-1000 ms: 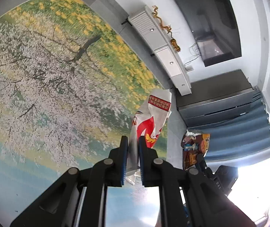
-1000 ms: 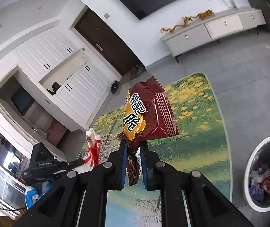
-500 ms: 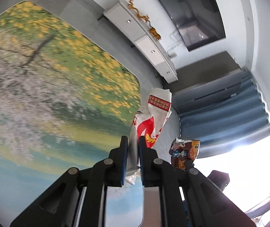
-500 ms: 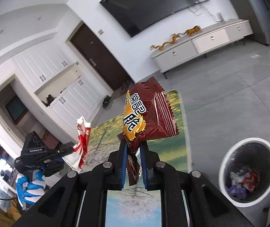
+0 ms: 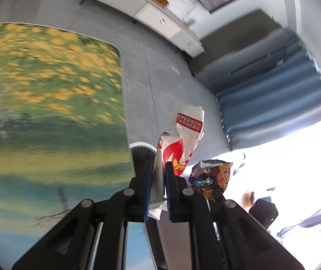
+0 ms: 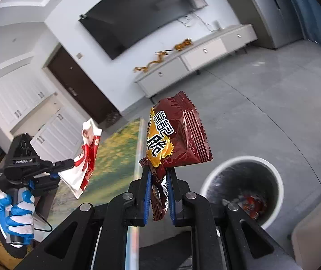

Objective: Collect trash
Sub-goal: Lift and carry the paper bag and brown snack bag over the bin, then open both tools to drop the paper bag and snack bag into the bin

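Note:
My left gripper (image 5: 159,168) is shut on a white and red paper bag (image 5: 183,135) that sticks up past its fingers. The same bag (image 6: 86,155) shows at the left of the right wrist view, held in the air by the left gripper (image 6: 70,163) in a blue-gloved hand (image 6: 16,213). My right gripper (image 6: 159,171) is shut on a dark red snack wrapper (image 6: 178,135) with yellow print; that wrapper (image 5: 210,175) also appears low right in the left wrist view. A white-rimmed trash bin (image 6: 270,173) with trash inside stands on the floor to the right; its rim (image 5: 142,145) peeks out behind the left fingers.
A printed rug (image 5: 48,112) with yellow flowers covers the floor to the left. Grey tiled floor (image 6: 261,103) lies around the bin. A white TV cabinet (image 6: 194,58) stands under a wall-mounted TV (image 6: 138,15). Blue curtains (image 5: 273,94) hang by a bright window.
Both grippers have swung away from the rug toward the bin, each keeping its piece of trash. The bin has grown larger and nearer in the right wrist view and has come into the left wrist view.

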Demonstrator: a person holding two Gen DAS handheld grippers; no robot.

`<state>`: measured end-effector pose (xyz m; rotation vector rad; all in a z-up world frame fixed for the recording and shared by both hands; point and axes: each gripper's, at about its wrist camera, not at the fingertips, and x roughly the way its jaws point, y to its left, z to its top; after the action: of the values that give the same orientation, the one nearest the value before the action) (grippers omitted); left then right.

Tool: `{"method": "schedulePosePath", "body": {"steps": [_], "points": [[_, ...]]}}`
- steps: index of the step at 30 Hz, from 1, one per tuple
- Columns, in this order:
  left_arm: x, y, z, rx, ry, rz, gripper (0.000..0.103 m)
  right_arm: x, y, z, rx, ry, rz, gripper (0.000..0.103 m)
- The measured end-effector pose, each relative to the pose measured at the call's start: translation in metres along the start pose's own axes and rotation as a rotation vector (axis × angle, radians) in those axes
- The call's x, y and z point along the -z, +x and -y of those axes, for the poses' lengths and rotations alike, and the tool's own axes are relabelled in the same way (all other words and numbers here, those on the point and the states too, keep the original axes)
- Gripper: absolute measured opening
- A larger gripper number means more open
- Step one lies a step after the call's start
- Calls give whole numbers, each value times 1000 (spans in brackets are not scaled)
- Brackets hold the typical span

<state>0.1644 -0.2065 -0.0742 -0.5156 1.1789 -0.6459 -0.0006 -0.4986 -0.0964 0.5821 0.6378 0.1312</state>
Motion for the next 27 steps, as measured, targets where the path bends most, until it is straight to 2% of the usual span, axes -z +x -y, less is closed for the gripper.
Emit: {"method": "schedulePosePath", "body": {"steps": [7,16,17,19,20,21,27], "points": [[3,87,47,-66,97,-97,10,4,11,42,63,63,-18,13],[17,173,68,-139,168,-182,14,8,33,78,155,88,-62,17],[18,178,68,-138,171,-194,16,9,37,81,166,90,-70,21],[21,184,68,-124,177,-206,27,12,43,86,187,92,-87,28],[22,184,67,-120,181,-203,40,13,45,88,190,93,-91,32],[22,183,67,-120,186,-197,50,15,47,90,195,94,-96,33],[25,169,66,-134,229,-173,51,23,49,92,193,116,-99,33]]}}
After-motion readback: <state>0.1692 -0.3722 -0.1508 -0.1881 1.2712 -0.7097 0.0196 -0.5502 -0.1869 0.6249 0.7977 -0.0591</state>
